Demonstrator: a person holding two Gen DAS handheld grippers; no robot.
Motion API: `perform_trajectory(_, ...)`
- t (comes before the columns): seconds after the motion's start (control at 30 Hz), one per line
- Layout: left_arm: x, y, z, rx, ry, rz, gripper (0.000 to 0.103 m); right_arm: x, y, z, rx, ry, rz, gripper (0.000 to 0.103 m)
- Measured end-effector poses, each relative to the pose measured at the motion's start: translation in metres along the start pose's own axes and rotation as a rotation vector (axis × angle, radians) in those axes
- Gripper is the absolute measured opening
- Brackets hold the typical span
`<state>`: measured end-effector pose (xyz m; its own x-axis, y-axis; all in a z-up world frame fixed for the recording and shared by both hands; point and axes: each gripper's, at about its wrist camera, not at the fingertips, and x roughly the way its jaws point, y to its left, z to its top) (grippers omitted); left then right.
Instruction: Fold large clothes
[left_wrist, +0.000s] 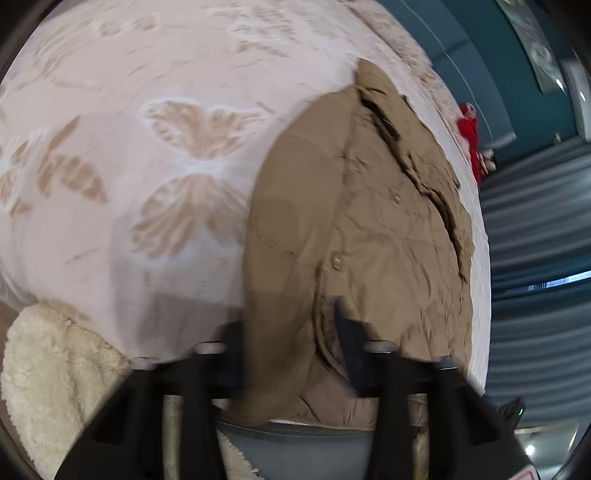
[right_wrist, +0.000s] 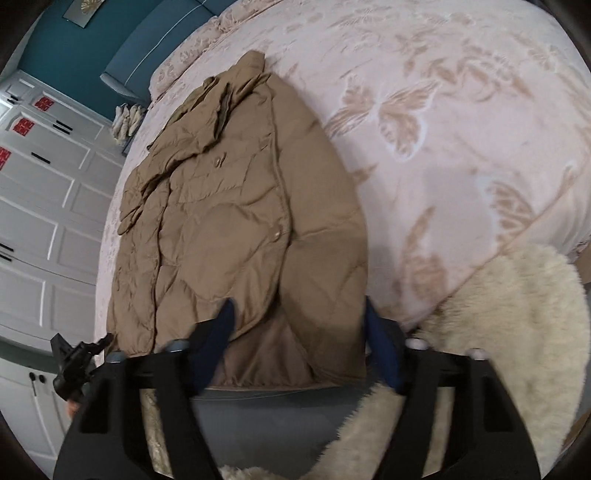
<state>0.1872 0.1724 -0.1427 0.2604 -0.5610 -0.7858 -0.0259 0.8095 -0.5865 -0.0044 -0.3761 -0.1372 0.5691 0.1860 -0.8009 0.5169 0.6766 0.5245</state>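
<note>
Where jacket (right_wrist: 236, 229) lies on bedspread (right_wrist: 461, 110), fleece rug (right_wrist: 517, 314) adjoins.

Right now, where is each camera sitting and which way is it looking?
Left wrist: on the left gripper, looking down at the tan puffer jacket on the butterfly bedspread; its own fingers show.
Right wrist: on the right gripper, looking down at the jacket; its own fingers show.
Shared: jacket, bedspread, fluffy cream rug.

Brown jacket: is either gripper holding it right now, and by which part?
Nothing looks gripped. The left gripper and right gripper each straddle the brown jacket's near hem with jaws apart, fabric between them.
</note>
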Motion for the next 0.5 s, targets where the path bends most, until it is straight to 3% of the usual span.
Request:
perform_trajectory(0.03,-0.004,-0.001,-0.001,-0.001,-0.007,-0.013,0.003,0.000,0.003,0.000,-0.011,-0.001,-0.002,0.010)
perform_trajectory(0.07,-0.011,-0.001,-0.002,-0.008,-0.027,-0.039,0.003,0.000,0.007,0.000,-0.028,0.005,-0.001,0.007)
perform_trajectory(0.23,-0.068,-0.027,-0.018,0.092,-0.061,-0.103,0.001,-0.045,0.017,-0.004,-0.116,-0.031,0.067,0.004)
perform_trajectory(0.4,-0.150,-0.045,-0.068,0.186,-0.042,-0.096,0.001,-0.121,0.029,-0.029,-0.300,-0.029,0.102,0.003)
perform_trajectory(0.5,-0.195,-0.054,-0.080,0.189,-0.091,-0.094,0.001,-0.164,0.049,-0.036,-0.377,-0.061,0.153,0.003)
